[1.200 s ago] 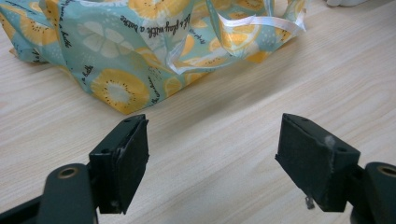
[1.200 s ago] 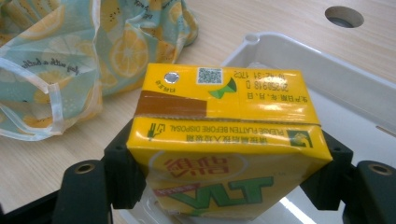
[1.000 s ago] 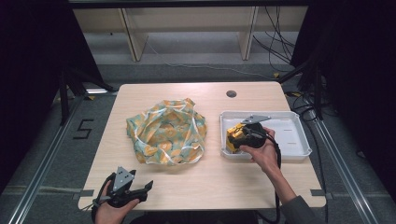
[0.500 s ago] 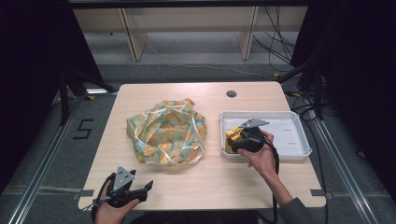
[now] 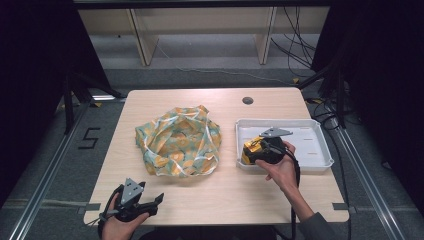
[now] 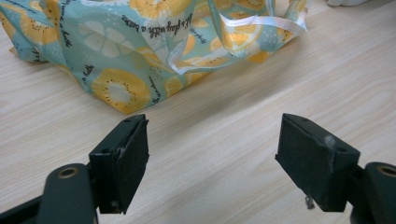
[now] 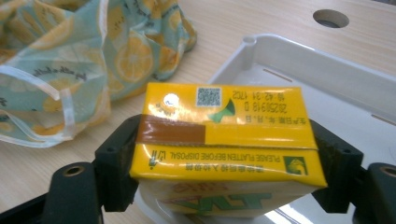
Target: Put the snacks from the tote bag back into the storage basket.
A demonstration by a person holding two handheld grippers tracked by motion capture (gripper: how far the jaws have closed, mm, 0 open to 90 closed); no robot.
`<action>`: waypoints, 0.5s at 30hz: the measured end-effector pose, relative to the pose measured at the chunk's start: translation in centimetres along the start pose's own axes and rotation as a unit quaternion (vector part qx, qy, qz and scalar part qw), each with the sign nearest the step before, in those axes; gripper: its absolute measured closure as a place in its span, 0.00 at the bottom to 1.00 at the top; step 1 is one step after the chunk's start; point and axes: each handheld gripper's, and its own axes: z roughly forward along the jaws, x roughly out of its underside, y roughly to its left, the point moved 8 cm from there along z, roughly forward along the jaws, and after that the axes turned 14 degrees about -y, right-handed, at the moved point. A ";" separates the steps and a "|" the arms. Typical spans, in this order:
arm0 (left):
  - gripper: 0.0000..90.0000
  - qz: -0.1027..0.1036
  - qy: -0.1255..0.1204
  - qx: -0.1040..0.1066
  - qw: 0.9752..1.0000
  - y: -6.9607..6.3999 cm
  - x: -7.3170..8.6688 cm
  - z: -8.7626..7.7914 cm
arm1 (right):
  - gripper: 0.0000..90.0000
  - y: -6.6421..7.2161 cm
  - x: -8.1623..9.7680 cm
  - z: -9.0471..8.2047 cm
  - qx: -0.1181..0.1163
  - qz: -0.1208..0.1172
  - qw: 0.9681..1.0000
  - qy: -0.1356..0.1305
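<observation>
**One carton at the tray's corner, grip just loosened**

One thing changed in the last second: your right gripper [image 5: 259,150] carried the yellow carton [image 7: 224,116] a little way from over the white tray [image 5: 320,152] toward its near left corner, on the side facing the lemon-print bag [image 5: 177,142]. The jaws had just been opening a touch, with the carton between them. In the right gripper view the black pads lay against its two short sides, so I read it as held, though only lightly. The carton sat at that corner, its top with the printed code facing the camera. Whether its base rested on the tray I could not tell.

For the work, this looked like the carton being taken out of the tray toward the bag, and the slack grip meant it could slip if you lifted it as it was.

Your right hand [image 5: 280,167] wrapped the gripper from the near side, forearm coming up from the counter's [image 5: 225,195] front edge, jaws pointing left toward the bag. Your left hand [image 5: 117,225] rested low at the front left corner. The left gripper [image 6: 212,149] stood wide and empty, aimed at the bag from well short of it.
</observation>
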 end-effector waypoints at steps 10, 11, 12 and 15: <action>0.27 -0.004 0.000 -0.001 1.000 -0.1 0.1 0.3 | 0.22 -0.6 -0.7 -1.1 -0.019 -0.004 1.000 -0.017; 0.27 -0.005 -0.002 -0.001 1.000 -0.1 0.0 0.3 | 0.22 -0.5 -0.8 -1.3 -0.016 -0.001 1.000 -0.017; 0.27 0.000 0.003 0.000 1.000 0.0 0.1 0.2 | 0.21 -0.6 -1.0 -1.4 -0.020 -0.001 1.000 -0.023; 0.27 -0.003 -0.002 0.000 1.000 -0.2 0.0 0.2 | 0.21 -0.8 -1.1 -2.0 -0.020 0.001 0.999 -0.027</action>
